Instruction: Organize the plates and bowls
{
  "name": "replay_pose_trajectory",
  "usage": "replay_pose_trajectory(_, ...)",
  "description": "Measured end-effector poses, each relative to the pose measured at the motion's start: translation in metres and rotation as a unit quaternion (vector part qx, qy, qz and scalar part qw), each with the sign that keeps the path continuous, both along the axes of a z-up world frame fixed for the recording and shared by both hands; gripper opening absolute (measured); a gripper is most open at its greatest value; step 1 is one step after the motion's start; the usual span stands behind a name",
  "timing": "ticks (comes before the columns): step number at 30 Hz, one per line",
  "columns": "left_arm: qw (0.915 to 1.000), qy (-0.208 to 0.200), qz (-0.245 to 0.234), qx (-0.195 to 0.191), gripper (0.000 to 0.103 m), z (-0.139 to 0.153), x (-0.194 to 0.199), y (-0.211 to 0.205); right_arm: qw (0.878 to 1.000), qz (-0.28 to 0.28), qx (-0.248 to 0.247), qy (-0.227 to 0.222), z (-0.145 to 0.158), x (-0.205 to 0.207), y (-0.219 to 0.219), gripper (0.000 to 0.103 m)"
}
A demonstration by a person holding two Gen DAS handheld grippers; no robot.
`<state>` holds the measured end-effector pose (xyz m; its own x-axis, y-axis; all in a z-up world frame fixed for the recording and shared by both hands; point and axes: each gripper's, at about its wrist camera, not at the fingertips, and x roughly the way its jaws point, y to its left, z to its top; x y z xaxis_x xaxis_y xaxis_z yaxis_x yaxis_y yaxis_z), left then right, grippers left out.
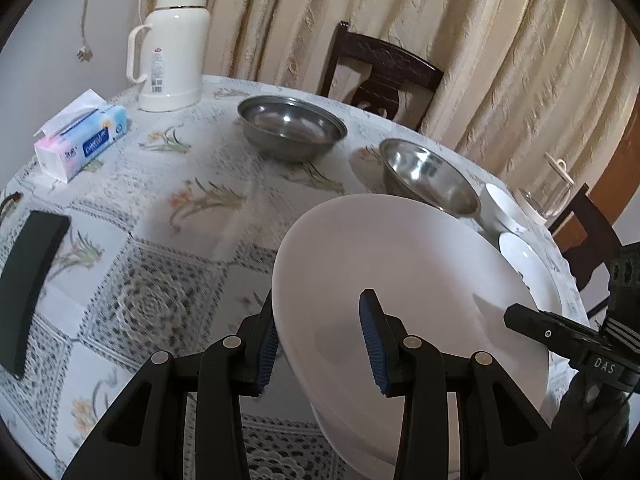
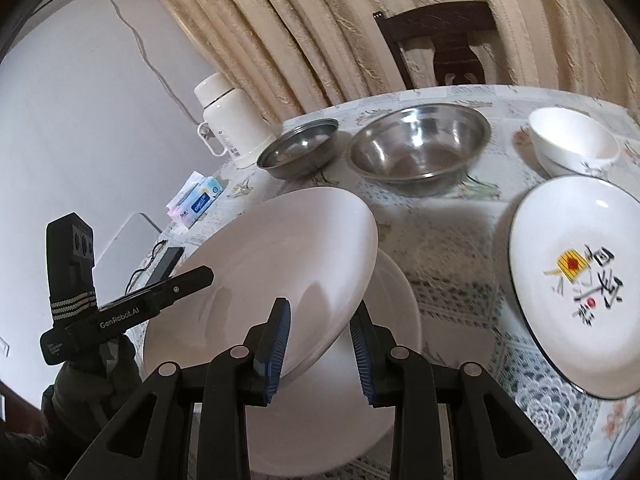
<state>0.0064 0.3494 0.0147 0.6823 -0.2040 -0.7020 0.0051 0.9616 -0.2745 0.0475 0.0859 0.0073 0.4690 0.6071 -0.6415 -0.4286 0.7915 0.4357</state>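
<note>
A plain white plate (image 1: 400, 256) (image 2: 280, 248) hangs tilted above the table, over a second white plate (image 2: 400, 300) (image 1: 360, 444) that lies flat under it. My left gripper (image 1: 320, 300) straddles its left rim, one finger below and one on top, shut on it. My right gripper (image 2: 322, 304) clamps the opposite rim in the same way. Each gripper shows in the other's view at the plate's far edge: right gripper (image 1: 560, 336), left gripper (image 2: 160, 292). Two steel bowls (image 1: 292, 128) (image 1: 428, 176) stand behind.
A white plate with a red and black print (image 2: 576, 276) and a small white bowl (image 2: 574, 140) sit at the right. A white thermos (image 1: 172, 44), a tissue box (image 1: 80, 140) and a black flat object (image 1: 28, 284) occupy the left. A dark chair (image 1: 380, 72) stands behind the table.
</note>
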Motion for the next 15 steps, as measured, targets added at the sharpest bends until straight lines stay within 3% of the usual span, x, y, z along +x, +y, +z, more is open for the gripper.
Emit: replay_pose_trajectory(15,0.9992,0.02,-0.012,0.032,0.04,-0.017,-0.008,-0.021,1.0,-0.005,-0.004,0.005,-0.011,-0.011,-0.012,0.033)
